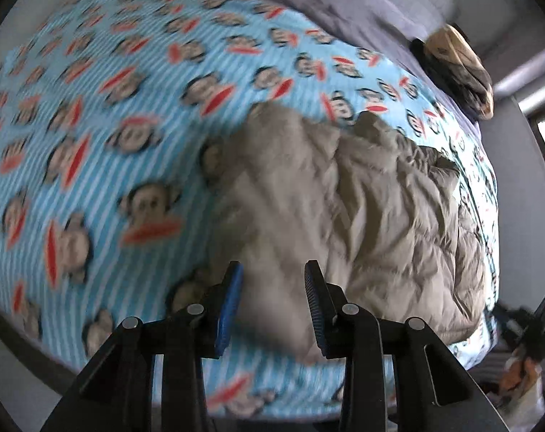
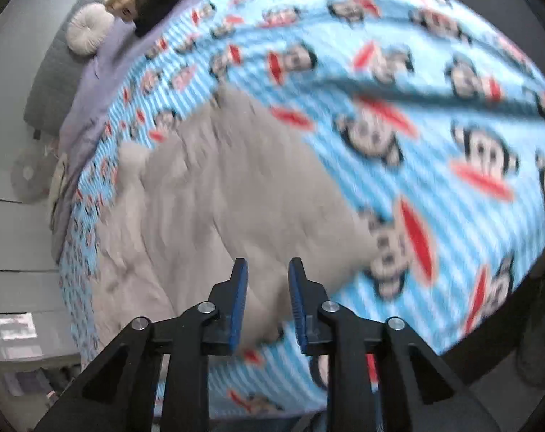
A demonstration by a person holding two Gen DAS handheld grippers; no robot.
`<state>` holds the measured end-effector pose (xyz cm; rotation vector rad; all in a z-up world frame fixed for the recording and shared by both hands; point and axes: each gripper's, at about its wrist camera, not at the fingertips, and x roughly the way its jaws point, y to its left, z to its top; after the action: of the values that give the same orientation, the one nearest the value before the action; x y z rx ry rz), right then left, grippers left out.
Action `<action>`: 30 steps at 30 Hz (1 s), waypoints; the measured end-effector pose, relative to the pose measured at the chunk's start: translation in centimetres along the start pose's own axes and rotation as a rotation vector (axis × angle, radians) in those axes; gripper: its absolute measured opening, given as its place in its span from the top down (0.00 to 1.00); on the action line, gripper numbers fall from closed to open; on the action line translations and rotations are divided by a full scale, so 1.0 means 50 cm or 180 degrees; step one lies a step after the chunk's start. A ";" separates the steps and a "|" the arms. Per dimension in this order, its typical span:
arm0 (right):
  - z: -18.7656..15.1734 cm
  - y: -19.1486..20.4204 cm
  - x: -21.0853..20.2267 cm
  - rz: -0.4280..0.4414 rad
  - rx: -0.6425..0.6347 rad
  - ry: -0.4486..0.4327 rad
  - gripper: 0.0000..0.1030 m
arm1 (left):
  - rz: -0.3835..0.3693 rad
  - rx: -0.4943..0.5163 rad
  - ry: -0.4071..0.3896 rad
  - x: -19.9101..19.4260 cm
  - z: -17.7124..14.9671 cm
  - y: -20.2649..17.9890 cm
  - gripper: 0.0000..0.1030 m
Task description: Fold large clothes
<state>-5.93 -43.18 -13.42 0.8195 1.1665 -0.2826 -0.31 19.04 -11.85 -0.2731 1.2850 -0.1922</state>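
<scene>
Nearest to us, the left gripper point(image 1: 274, 280) points steeply down with its jaws parted and nothing pressed between the blue pads; the beige fabric seen in the gap lies below them. The right gripper point(image 2: 267, 277) also has its jaws apart, a narrower gap, gripping nothing.

Under both we see the quilted beige jacket point(image 1: 362, 198), bunched and creased, lying on the bed point(image 1: 92, 126) near one edge. The bed is covered by a light blue striped blanket point(image 2: 434, 72) printed with cartoon monkey faces; much of it is motion-blurred.

Farther off, a grey-lilac sheet point(image 1: 344, 3) shows beyond the blanket, with a round pale cushion point(image 2: 89, 28) on it and a dark and tan bundle point(image 1: 459, 68) at the bed's far corner. Beyond that we see a grey padded headboard point(image 2: 53, 72) and pale floor point(image 2: 17, 234).
</scene>
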 end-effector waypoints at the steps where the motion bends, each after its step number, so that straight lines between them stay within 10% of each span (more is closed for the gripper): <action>1: -0.001 0.000 -0.003 0.0010 -0.0074 -0.0022 0.75 | 0.0005 0.0164 0.0014 0.015 0.020 -0.022 0.65; 6: 0.048 0.128 0.080 -0.0150 -0.0623 -0.0013 0.75 | 0.0103 0.0668 -0.0033 0.106 0.107 -0.139 0.65; 15: 0.115 0.237 0.259 -0.0634 -0.0959 0.0028 0.77 | 0.0479 0.0424 0.0123 0.300 0.200 -0.103 0.65; 30: 0.161 0.281 0.329 -0.1008 -0.1225 0.0124 0.76 | 0.0542 0.0575 0.0147 0.310 0.216 -0.110 0.65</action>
<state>14.56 -35.76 -20.97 0.3033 1.3350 -0.2902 14.38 10.31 -21.59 -0.0046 1.3203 -0.1687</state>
